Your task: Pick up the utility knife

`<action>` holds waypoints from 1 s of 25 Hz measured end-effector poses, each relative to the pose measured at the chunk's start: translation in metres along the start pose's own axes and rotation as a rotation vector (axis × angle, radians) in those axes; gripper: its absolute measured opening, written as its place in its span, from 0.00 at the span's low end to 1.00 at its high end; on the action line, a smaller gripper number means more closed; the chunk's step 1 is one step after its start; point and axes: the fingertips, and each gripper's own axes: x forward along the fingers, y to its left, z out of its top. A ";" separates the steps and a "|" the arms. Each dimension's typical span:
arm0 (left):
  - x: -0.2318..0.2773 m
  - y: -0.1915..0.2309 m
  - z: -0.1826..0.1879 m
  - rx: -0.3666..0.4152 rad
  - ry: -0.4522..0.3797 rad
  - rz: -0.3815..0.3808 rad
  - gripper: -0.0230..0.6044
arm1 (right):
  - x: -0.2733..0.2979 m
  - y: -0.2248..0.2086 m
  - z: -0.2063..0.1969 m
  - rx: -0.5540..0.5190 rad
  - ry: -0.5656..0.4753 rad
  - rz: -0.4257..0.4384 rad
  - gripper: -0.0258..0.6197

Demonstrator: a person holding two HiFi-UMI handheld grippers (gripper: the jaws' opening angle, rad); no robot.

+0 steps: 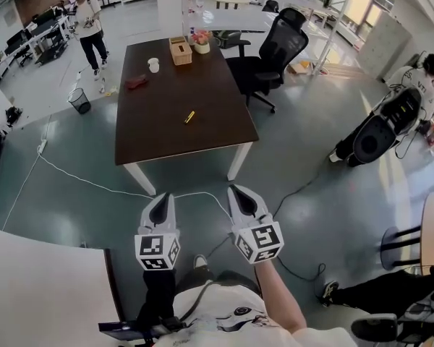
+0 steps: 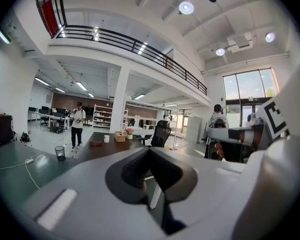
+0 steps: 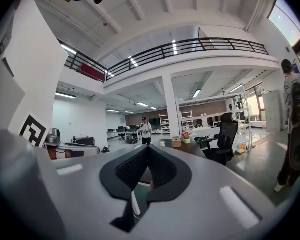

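The utility knife (image 1: 190, 116), small and yellow, lies near the middle of a dark brown table (image 1: 152, 132) with white legs. I stand on the floor short of the table's near edge. My left gripper (image 1: 163, 196) and right gripper (image 1: 239, 189) are held side by side low in the head view, well short of the knife, both shut and empty. In the left gripper view the left gripper (image 2: 149, 150) points toward the distant table (image 2: 97, 139). The right gripper (image 3: 147, 147) also faces the table (image 3: 182, 147). Neither gripper view shows the knife.
On the table's far end stand a tissue box (image 1: 179, 50), a flower pot (image 1: 201, 43), a white cup (image 1: 154, 65) and a red item (image 1: 137, 82). A black office chair (image 1: 278, 53) stands at its right. A white cable (image 1: 94, 186) crosses the floor. People stand or sit at the back left (image 1: 90, 27) and at the right (image 1: 412, 92).
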 end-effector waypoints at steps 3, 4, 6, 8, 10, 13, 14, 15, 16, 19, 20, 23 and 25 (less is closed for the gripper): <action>0.006 0.003 -0.002 -0.011 0.013 -0.008 0.03 | 0.004 -0.002 -0.004 0.007 0.021 -0.009 0.04; 0.009 0.004 -0.004 -0.014 0.018 -0.012 0.03 | 0.006 -0.004 -0.006 0.009 0.028 -0.014 0.04; 0.015 0.007 -0.009 -0.022 0.028 -0.017 0.03 | 0.010 -0.007 -0.011 0.010 0.041 -0.020 0.04; 0.021 0.010 -0.013 -0.026 0.037 -0.018 0.03 | 0.016 -0.010 -0.015 0.012 0.050 -0.022 0.04; 0.029 0.012 -0.013 -0.026 0.047 -0.018 0.03 | 0.023 -0.016 -0.016 0.017 0.056 -0.022 0.04; 0.048 0.018 -0.009 -0.018 0.052 -0.012 0.03 | 0.043 -0.028 -0.014 0.027 0.053 -0.015 0.04; 0.056 0.022 -0.007 -0.015 0.049 -0.006 0.03 | 0.052 -0.033 -0.013 0.028 0.049 -0.010 0.04; 0.064 0.027 -0.005 -0.011 0.045 0.001 0.03 | 0.062 -0.037 -0.012 0.027 0.043 -0.002 0.04; 0.073 0.031 -0.003 -0.008 0.040 0.007 0.03 | 0.073 -0.041 -0.011 0.027 0.036 0.006 0.04; 0.103 0.046 0.005 0.003 0.031 0.028 0.03 | 0.105 -0.055 -0.005 0.025 0.016 0.027 0.04; 0.112 0.051 0.008 0.008 0.029 0.033 0.03 | 0.115 -0.059 -0.001 0.026 0.010 0.033 0.04; 0.140 0.060 0.022 0.015 0.024 0.050 0.03 | 0.144 -0.073 0.011 0.026 0.002 0.054 0.04; 0.158 0.064 0.029 0.013 0.026 0.063 0.03 | 0.160 -0.084 0.019 0.026 0.003 0.070 0.04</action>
